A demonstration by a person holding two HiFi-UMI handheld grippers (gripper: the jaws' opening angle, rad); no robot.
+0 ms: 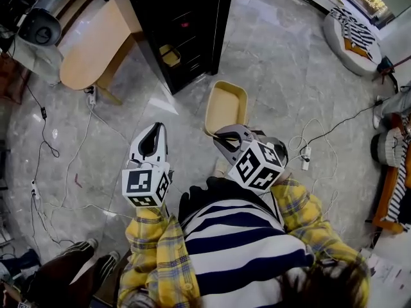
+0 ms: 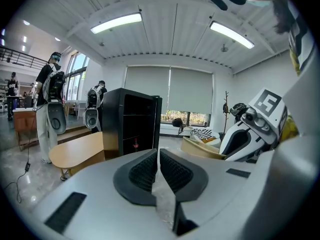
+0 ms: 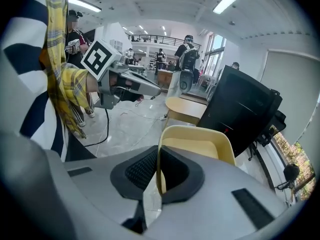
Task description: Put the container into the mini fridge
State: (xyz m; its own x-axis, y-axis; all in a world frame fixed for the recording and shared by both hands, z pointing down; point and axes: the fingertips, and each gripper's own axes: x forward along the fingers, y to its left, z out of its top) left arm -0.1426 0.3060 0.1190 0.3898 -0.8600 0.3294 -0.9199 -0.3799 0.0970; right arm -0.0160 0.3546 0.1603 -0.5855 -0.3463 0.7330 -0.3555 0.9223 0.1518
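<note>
A shallow yellow container [image 1: 226, 106] hangs above the floor, held by its near rim in my right gripper [image 1: 225, 138]. In the right gripper view the container [image 3: 200, 146] has its rim wall clamped between the black pads, the jaws shut on it. My left gripper [image 1: 153, 138] is to the left, shut with nothing between its pads [image 2: 158, 171]. The black mini fridge [image 1: 180, 24] stands ahead with its door open; it shows too in the left gripper view as the mini fridge [image 2: 131, 126] and in the right gripper view as the mini fridge [image 3: 245, 114].
A wooden bench [image 1: 93, 43] stands left of the fridge. Cables and a power strip [image 1: 306, 158] lie on the marble floor. A striped cushion [image 1: 352, 34] is at the far right. Another person's legs [image 1: 70, 268] stand at lower left.
</note>
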